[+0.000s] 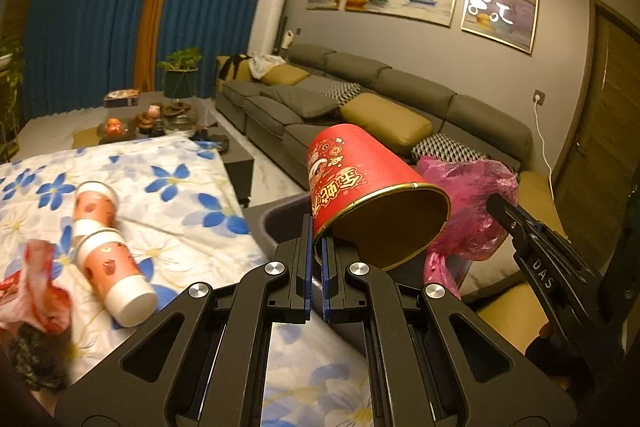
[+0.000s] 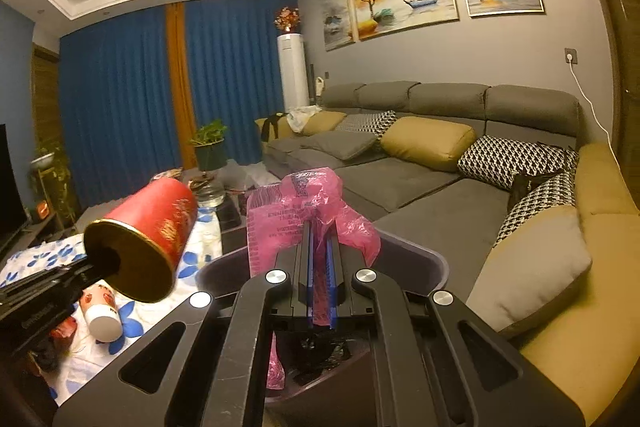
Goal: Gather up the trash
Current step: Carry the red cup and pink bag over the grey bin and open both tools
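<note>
Above the dark bin [image 2: 420,263], the left gripper [image 1: 317,239] pinches the gold rim of a red paper cup [image 1: 360,183], which tilts mouth-down toward the camera. Just beside it, the right gripper [image 2: 319,247] clamps a pink plastic bag [image 2: 296,203] over the bin's opening. Two smaller paper cups [image 1: 108,247] lie on the floral tablecloth [image 1: 180,195], near what looks like crumpled wrapper.

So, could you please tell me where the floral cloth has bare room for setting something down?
Bare room on the floral tablecloth lies between the paper cups and its far edge. The near left corner is crowded by cups and a crumpled red wrapper.
</note>
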The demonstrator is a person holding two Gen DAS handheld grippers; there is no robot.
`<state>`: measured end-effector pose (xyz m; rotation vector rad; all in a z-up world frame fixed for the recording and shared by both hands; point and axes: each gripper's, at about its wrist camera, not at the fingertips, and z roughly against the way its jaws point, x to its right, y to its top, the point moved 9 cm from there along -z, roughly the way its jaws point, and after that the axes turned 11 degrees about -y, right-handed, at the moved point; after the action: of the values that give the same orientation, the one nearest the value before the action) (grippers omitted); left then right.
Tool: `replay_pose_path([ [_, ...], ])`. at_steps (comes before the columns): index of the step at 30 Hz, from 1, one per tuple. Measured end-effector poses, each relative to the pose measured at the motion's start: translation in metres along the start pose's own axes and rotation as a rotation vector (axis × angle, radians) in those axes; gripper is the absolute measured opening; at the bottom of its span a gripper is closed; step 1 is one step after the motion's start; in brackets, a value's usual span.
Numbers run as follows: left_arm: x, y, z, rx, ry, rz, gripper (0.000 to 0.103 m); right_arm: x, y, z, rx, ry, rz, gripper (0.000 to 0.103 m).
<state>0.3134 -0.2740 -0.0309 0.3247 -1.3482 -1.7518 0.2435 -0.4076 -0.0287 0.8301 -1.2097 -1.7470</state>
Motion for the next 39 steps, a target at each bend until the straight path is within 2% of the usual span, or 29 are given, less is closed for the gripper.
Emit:
replay_pose_path([
  [10,0.003,-0.009,-0.037,-0.057,-0.020,0.000,0.003,0.006,-0.009,-0.017,-0.029,-0.015,-0.012,0.006],
  [29,0.001,-0.022,-0.064,-0.115,-0.045,0.024,0.003,0.004,-0.014,-0.041,-0.073,-0.003,-0.010,0.007],
  [32,0.002,-0.024,-0.067,-0.124,-0.049,0.022,0.003,0.003,-0.016,-0.042,-0.077,0.003,-0.009,0.015],
  [34,0.003,-0.026,-0.070,-0.134,-0.057,0.024,0.003,0.004,-0.017,-0.042,-0.079,0.005,-0.017,0.035],
  [38,0.006,-0.031,-0.075,-0.144,-0.078,0.021,0.003,0.012,-0.016,-0.042,-0.079,0.005,-0.046,0.036],
  [39,0.008,-0.033,-0.076,-0.153,-0.097,0.014,0.008,0.013,-0.016,-0.041,-0.080,0.004,-0.049,0.036],
])
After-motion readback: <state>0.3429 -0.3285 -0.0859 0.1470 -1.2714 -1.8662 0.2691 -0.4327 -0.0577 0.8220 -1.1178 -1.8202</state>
